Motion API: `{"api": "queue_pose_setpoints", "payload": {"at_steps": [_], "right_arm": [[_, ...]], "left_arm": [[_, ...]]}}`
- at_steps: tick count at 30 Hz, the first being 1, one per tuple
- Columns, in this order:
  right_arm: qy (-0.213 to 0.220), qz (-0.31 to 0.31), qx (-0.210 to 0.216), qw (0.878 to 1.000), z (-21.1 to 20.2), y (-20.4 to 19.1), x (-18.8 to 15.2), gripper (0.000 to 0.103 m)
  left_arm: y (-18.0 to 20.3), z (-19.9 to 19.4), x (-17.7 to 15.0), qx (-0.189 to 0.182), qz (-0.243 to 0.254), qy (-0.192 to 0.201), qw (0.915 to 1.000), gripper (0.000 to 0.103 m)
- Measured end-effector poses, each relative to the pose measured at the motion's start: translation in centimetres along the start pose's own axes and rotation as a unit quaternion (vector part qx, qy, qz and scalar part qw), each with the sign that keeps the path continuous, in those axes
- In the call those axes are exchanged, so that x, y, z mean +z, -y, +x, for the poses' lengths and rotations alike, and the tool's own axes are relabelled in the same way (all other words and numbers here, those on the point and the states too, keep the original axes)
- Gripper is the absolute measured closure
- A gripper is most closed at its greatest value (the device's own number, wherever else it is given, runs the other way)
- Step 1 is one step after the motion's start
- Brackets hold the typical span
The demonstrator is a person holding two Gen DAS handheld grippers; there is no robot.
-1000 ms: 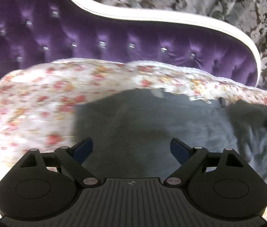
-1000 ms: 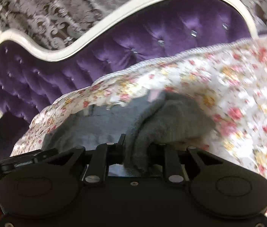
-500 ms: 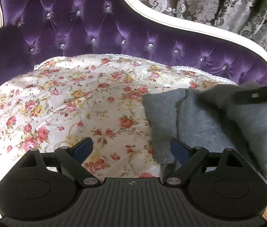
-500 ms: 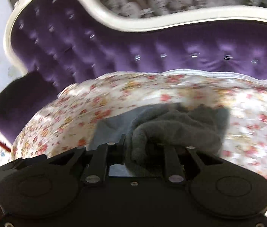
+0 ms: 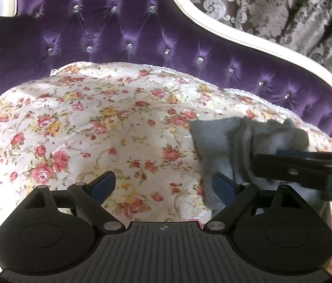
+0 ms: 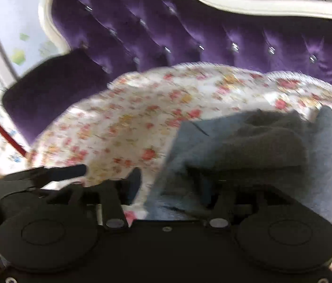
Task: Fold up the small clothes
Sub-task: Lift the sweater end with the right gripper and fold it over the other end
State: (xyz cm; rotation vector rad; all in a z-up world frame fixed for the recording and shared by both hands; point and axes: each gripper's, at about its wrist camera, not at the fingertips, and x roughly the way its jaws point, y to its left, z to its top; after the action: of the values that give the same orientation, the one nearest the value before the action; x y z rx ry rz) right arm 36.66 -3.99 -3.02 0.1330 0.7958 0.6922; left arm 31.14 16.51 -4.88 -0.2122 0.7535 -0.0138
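Floral bedspread (image 5: 109, 127) now bears the grey garment (image 6: 248, 155); right gripper (image 6: 173, 184) jaws just parted, seemingly releasing it.

Folded garment (image 5: 222, 139) on the bedspread (image 5: 95, 129) at right of the left wrist frame, tufted headboard (image 5: 142, 35) behind, curtain (image 5: 283, 11) upper right

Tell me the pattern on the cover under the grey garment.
White cover with small pink and yellow flowers; sharpest in the left wrist view.
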Motion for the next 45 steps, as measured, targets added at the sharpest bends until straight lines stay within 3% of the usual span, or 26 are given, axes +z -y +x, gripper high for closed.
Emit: {"api": "queue_pose_setpoints", "payload": {"at_steps": [4, 7, 12, 17, 20, 23, 28, 33, 38, 45], "right_arm": [[0.041, 0.002, 0.032, 0.999, -2.7, 0.0, 0.1, 0.038], [0.072, 0.018, 0.031, 0.997, -5.0, 1.2, 0.1, 0.038], [0.078, 0.021, -0.052, 0.995, -7.5, 4.1, -0.4, 0.038], [0.051, -0.009, -0.122, 0.991, -6.7, 5.7, -1.6, 0.048], [0.041, -0.033, -0.135, 0.989, -5.6, 5.9, -1.6, 0.057], [0.027, -0.047, -0.136, 0.989, -3.7, 6.1, -0.8, 0.058], [0.015, -0.033, -0.095, 0.995, 0.2, 7.2, 1.9, 0.058], [-0.004, -0.015, -0.060, 0.998, 4.0, 7.7, 4.4, 0.057], [-0.009, -0.003, -0.045, 0.999, 5.8, 7.9, 5.0, 0.057], [0.048, 0.015, -0.048, 0.998, 1.7, 8.4, 4.7, 0.051]], "left_arm": [[-0.2, -0.6, 0.2, -0.004, -0.006, 0.016, 0.9998, 0.014], [-0.1, -1.0, 0.1, -0.012, -0.007, 0.024, 0.9996, 0.014], [0.7, -2.1, 0.2, -0.038, 0.000, 0.058, 0.9976, 0.014], [2.9, -3.6, -0.2, -0.078, 0.040, 0.101, 0.9911, 0.014], [4.3, -3.8, -0.7, -0.118, 0.066, 0.105, 0.9852, 0.014], [5.8, -3.7, -1.4, -0.135, 0.108, 0.104, 0.9795, 0.014], [7.0, -2.2, -2.6, -0.128, 0.159, 0.064, 0.9768, 0.014], [5.9, -0.2, -3.0, -0.122, 0.136, -0.008, 0.9832, 0.014], [4.2, 1.8, -3.7, -0.113, 0.116, -0.092, 0.9824, 0.014], [3.1, 0.6, -3.4, -0.135, 0.111, -0.094, 0.9802, 0.014]]}}
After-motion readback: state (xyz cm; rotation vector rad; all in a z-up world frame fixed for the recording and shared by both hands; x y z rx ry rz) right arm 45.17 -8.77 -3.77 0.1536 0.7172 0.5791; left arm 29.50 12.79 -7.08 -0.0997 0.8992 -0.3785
